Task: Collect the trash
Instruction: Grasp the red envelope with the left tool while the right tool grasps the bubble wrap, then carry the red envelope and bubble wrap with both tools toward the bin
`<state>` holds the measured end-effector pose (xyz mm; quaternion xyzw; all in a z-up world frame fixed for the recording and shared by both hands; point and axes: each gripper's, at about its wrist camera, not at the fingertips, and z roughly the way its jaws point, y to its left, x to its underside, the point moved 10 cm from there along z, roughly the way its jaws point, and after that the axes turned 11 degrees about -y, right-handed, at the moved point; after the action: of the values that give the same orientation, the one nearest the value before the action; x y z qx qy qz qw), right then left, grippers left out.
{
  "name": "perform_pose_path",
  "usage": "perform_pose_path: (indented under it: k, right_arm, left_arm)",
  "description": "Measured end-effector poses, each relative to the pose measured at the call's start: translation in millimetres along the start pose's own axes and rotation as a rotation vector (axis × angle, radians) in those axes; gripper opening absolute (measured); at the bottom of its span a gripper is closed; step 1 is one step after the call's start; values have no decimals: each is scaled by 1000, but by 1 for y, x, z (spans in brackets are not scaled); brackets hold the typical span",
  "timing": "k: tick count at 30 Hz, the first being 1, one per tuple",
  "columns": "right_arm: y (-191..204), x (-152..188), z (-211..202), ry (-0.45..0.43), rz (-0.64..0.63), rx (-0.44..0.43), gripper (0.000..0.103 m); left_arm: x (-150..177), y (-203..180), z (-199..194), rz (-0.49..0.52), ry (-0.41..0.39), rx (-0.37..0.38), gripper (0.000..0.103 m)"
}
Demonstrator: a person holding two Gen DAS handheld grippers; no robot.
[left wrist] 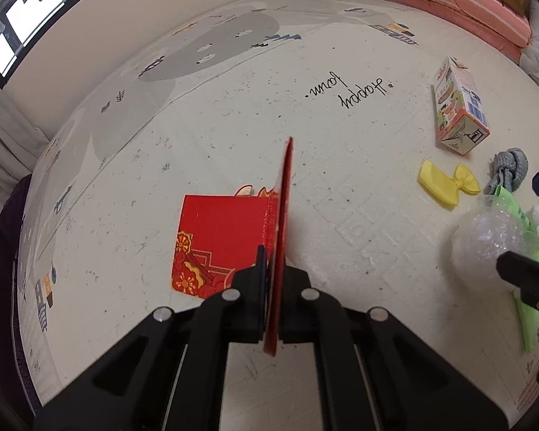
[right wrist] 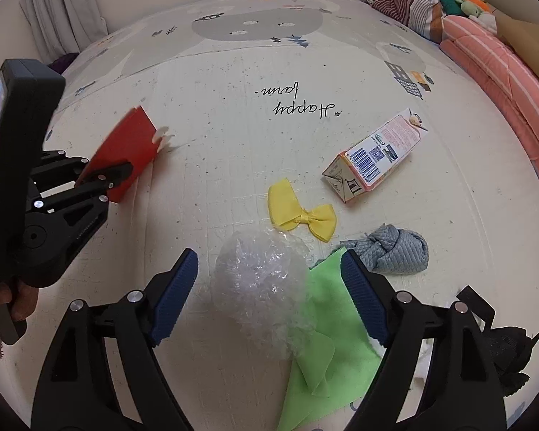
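Note:
My left gripper (left wrist: 272,269) is shut on a red paper envelope (left wrist: 219,240) with gold flower print, held tilted a little above the play mat; it also shows in the right wrist view (right wrist: 125,158) at the left. My right gripper (right wrist: 269,280) is open, its blue pads on either side of a crumpled ball of clear bubble wrap (right wrist: 262,287) that lies on a green sheet (right wrist: 327,352). A pink drink carton (right wrist: 373,154) lies on its side beyond, and a yellow ribbon bow (right wrist: 302,215) lies between them.
A knotted grey cloth (right wrist: 395,251) lies right of the bubble wrap. Black straps (right wrist: 499,344) and white tissue lie at the far right. Folded pink and striped bedding (right wrist: 503,72) lines the right edge of the cream mat (right wrist: 233,125). A curtain (right wrist: 61,7) hangs at back left.

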<state>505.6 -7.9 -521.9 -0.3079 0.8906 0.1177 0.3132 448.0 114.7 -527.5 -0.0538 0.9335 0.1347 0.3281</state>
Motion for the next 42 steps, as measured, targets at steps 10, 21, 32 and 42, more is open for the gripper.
perform_pose_path:
  k: [10, 21, 32, 42]
  right_arm:
    - [7, 9, 10, 40, -23, -11, 36]
    - [29, -22, -75, -25, -4, -45, 36]
    - [20, -13, -215, -51, 142, -8, 36]
    - [-31, 40, -341, -87, 291, 151, 36]
  left_arm:
    - [-5, 6, -39, -30, -9, -2, 4]
    - [-19, 7, -124, -90, -26, 42, 4]
    - [-31, -18, -243, -56, -57, 140, 4]
    - [-35, -105, -342, 104, -117, 321, 4]
